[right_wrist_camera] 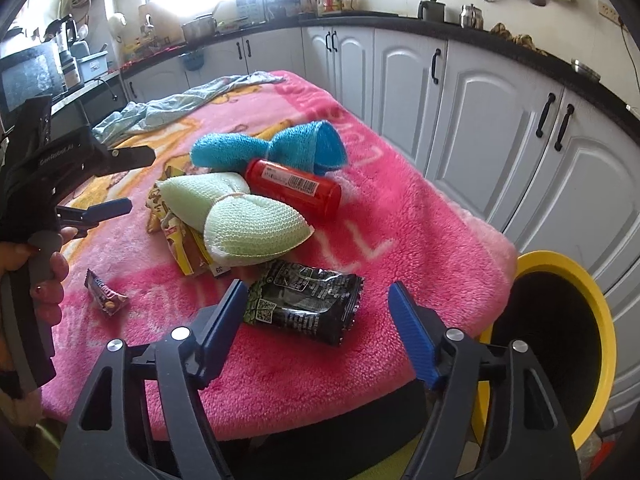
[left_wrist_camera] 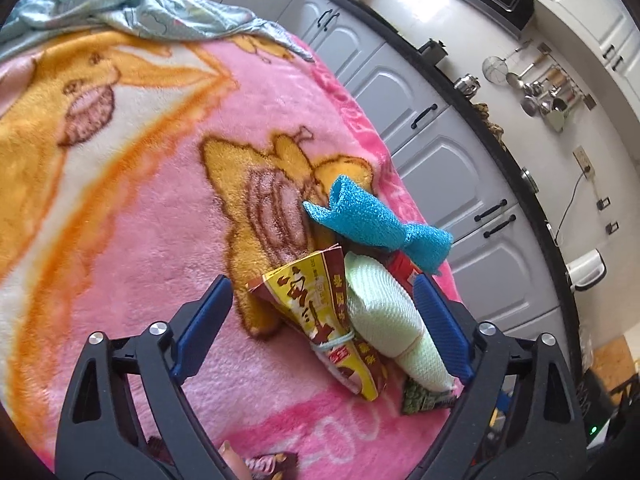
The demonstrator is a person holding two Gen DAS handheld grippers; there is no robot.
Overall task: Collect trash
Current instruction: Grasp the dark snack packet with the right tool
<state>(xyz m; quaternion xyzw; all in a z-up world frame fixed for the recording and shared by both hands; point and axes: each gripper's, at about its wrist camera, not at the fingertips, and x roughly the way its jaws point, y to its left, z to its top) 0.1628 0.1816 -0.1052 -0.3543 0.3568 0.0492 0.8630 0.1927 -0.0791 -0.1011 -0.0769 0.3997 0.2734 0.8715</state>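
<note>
Both tools, the right tool [right_wrist_camera: 316,312] and left tool [left_wrist_camera: 320,324], gape empty over the blanket-covered bench [right_wrist_camera: 400,208], where the black wrapper [right_wrist_camera: 306,306], yellow packet [left_wrist_camera: 316,312] and red can [right_wrist_camera: 294,188] lie uncollected, the yellow-rimmed bin [right_wrist_camera: 560,344] seemingly empty.

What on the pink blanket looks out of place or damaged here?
Nothing looks spilled or broken. The odd part is the mix: the red bottle lies on its side among the wrappers, touching the pale green mesh sponge, with a blue mesh sponge behind it. Both tongs are open and empty.
</note>
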